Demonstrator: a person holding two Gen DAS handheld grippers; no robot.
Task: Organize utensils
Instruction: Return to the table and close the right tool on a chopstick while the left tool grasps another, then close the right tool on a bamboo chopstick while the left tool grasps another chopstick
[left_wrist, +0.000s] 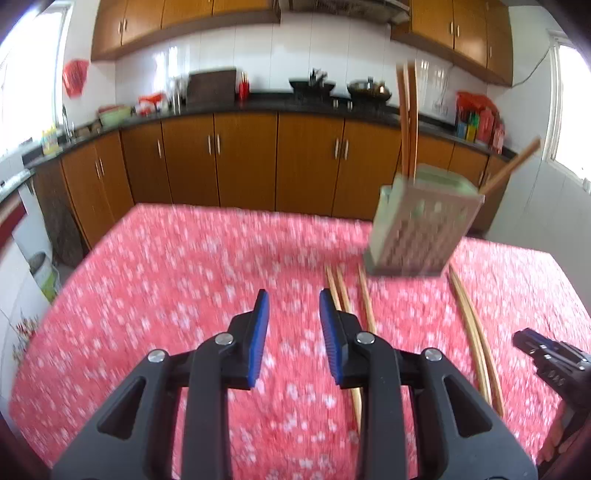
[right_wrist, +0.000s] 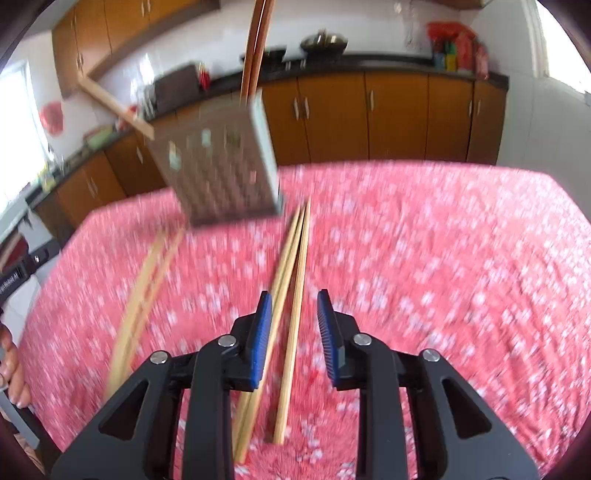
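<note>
A grey perforated utensil holder (left_wrist: 421, 229) stands on the red floral tablecloth (left_wrist: 184, 277), with a few chopsticks (left_wrist: 408, 110) sticking up out of it. Three loose chopsticks (left_wrist: 367, 306) lie just right of my left gripper (left_wrist: 294, 295), which is open over bare cloth. Two more chopsticks (left_wrist: 476, 339) lie further right, near my right gripper (left_wrist: 543, 350). In the right wrist view my right gripper (right_wrist: 294, 295) is open, low over those chopsticks (right_wrist: 301, 251). One lies in the gap and the others run along the left pad. The holder (right_wrist: 221, 166) stands ahead to the left.
Brown kitchen cabinets (left_wrist: 243, 162) and a dark counter with woks run behind the table. A person's hand (right_wrist: 11, 369) shows at the left edge of the right wrist view. More chopsticks (right_wrist: 147, 288) lie on the cloth to the left there. Both pictures are motion-blurred.
</note>
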